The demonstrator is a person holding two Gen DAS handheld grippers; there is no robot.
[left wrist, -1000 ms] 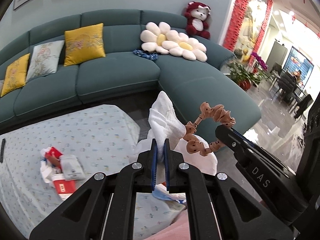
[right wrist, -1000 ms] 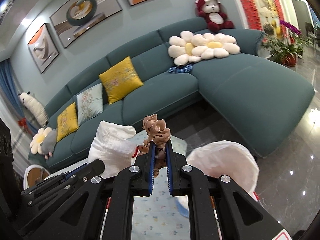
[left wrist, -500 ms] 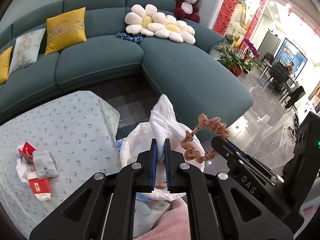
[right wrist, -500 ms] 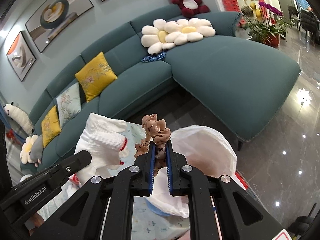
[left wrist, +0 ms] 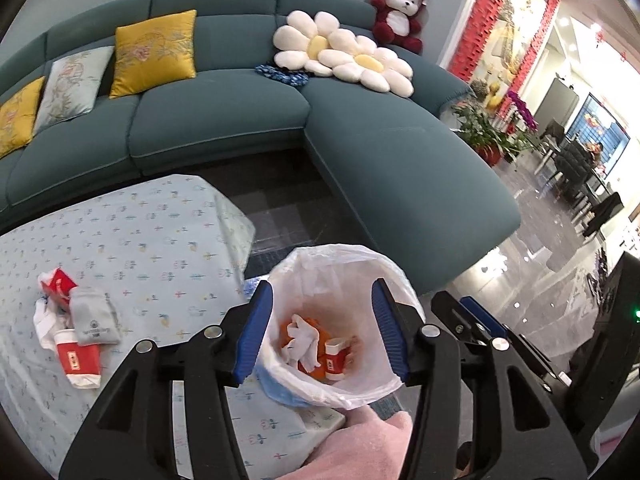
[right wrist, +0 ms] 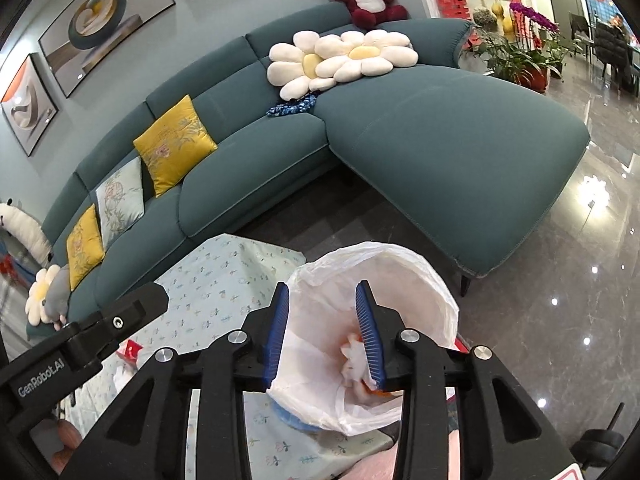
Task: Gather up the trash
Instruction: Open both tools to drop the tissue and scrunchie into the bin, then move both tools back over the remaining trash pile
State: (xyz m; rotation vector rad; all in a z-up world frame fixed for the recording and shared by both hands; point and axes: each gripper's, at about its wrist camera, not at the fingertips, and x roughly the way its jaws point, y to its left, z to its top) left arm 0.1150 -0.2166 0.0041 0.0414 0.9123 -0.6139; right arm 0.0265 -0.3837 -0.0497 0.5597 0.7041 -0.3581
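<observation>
Hovering over the white trash bag (left wrist: 340, 264) at the bench's right edge, your left tongs (left wrist: 326, 330) and right tongs (right wrist: 324, 334) both gape wide and hold nothing. Rubbish already lies inside. A red cup (left wrist: 78, 360), grey pouch (left wrist: 94, 322) and what seem wrappers wait near the left edge.

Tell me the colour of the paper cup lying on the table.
Red with a white rim and base: the paper cup shows best in the left wrist view, on the table.
</observation>
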